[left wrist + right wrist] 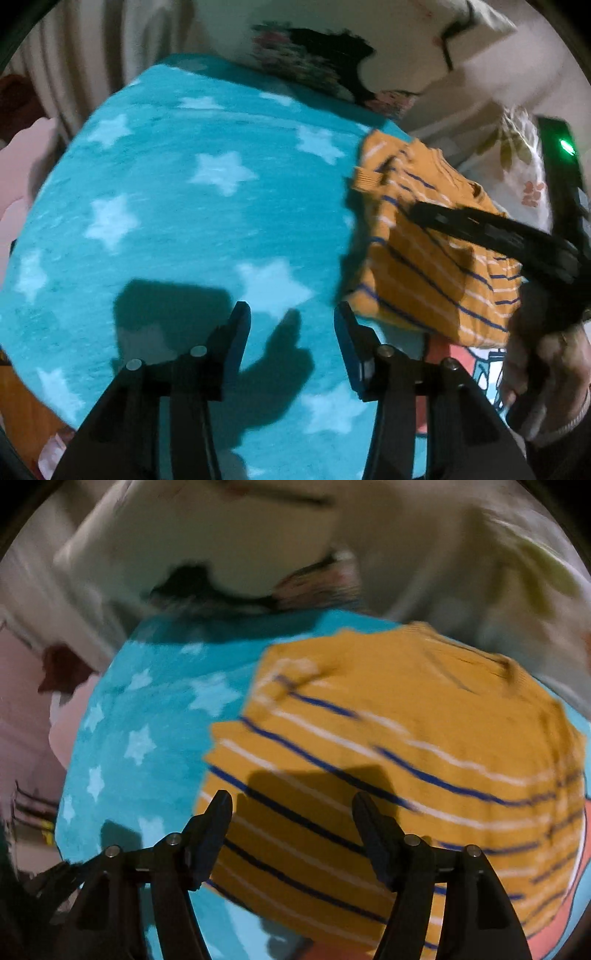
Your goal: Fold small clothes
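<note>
Black fingers of the left gripper [291, 314] fill the bottom of its own view, jaws apart with nothing between them, hanging over bare turquoise blanket [177, 206] printed with pale stars. Only this view shows the right gripper [491, 236] from outside: a dark arm reaching in from the right, above a folded orange sweater [417, 269], with a person's hand [546, 373] gripping its handle and a green light [565, 147] glowing on a dark device behind. A pink and white printed garment [476, 362] peeks out under the sweater's near edge.

From the right wrist view, that gripper's fingers stand wide apart and empty over the sweater [388, 738], which fills most of the picture, its blue and white stripes blurred. The sweater lies at the blanket's right side, well apart from the left gripper.

Beyond the blanket [122, 738] lies a dark floral cloth [314, 59], with pale bedding [406, 29] behind it and pink fabric [18, 177] at the left edge.
</note>
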Action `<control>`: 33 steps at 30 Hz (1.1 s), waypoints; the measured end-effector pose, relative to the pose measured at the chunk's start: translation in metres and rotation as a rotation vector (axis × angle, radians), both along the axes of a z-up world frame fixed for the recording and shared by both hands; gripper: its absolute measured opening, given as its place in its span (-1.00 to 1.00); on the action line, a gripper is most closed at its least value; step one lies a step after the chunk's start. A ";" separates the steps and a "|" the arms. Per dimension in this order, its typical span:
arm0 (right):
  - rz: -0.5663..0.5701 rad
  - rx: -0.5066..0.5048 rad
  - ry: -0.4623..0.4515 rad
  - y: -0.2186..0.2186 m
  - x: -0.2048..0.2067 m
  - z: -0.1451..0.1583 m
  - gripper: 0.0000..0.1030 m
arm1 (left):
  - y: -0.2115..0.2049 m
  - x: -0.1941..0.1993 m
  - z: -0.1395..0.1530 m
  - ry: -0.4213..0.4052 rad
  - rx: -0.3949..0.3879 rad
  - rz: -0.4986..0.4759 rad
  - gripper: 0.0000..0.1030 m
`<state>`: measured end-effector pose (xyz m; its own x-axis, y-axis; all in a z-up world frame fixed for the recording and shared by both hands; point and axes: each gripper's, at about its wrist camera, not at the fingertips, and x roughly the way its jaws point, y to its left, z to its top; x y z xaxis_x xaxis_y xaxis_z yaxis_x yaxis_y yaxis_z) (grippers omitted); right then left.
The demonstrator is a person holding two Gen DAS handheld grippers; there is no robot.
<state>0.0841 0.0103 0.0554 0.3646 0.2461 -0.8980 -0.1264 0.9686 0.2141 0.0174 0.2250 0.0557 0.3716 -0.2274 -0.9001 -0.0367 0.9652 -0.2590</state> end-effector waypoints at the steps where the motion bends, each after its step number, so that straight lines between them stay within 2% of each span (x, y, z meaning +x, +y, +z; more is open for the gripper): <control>1: 0.015 -0.017 0.006 0.015 0.006 -0.004 0.40 | 0.007 -0.003 0.001 -0.002 0.004 0.010 -0.11; 3: 0.035 -0.074 0.012 0.038 0.015 -0.012 0.44 | 0.021 -0.005 0.001 -0.006 0.009 0.037 -0.10; 5: 0.028 -0.200 0.013 0.059 0.024 -0.023 0.44 | 0.030 -0.006 -0.001 -0.003 0.000 0.057 -0.08; 9: -0.007 -0.393 0.021 0.081 0.035 -0.045 0.51 | 0.043 -0.010 -0.007 0.014 -0.024 0.085 -0.08; 11: -0.021 -0.403 -0.011 0.083 0.033 -0.046 0.50 | 0.045 -0.011 -0.009 0.020 -0.039 0.094 -0.02; 13: -0.013 -0.410 -0.028 0.085 0.032 -0.046 0.33 | 0.044 -0.012 -0.011 0.023 -0.048 0.102 -0.01; 15: 0.003 -0.442 -0.057 0.085 0.029 -0.044 -0.15 | 0.041 -0.013 -0.010 0.021 -0.045 0.099 -0.01; 16: 0.005 -0.438 -0.068 0.082 0.027 -0.043 -0.24 | 0.038 -0.013 -0.009 0.019 -0.042 0.097 -0.01; 18: -0.003 -0.381 -0.078 0.071 0.024 -0.038 -0.53 | 0.030 -0.016 -0.006 0.012 -0.037 0.090 -0.01; 20: -0.020 -0.266 -0.076 0.054 0.024 -0.028 -0.59 | 0.020 -0.017 -0.003 0.007 -0.031 0.086 -0.01; 25: -0.070 -0.009 -0.092 -0.003 0.018 0.007 -0.63 | -0.010 -0.025 0.008 -0.008 -0.009 0.090 -0.01; 28: -0.118 0.102 -0.129 -0.049 0.011 0.033 -0.63 | -0.035 -0.031 0.017 -0.024 0.005 0.085 -0.01; 33: -0.243 0.197 -0.169 -0.156 -0.015 0.050 -0.64 | -0.080 -0.040 0.023 -0.037 0.023 0.079 0.00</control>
<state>0.0689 -0.1454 0.1050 0.5734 0.2965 -0.7637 0.0528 0.9169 0.3956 -0.0231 0.1445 0.0784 0.4202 -0.1755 -0.8903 -0.1038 0.9654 -0.2392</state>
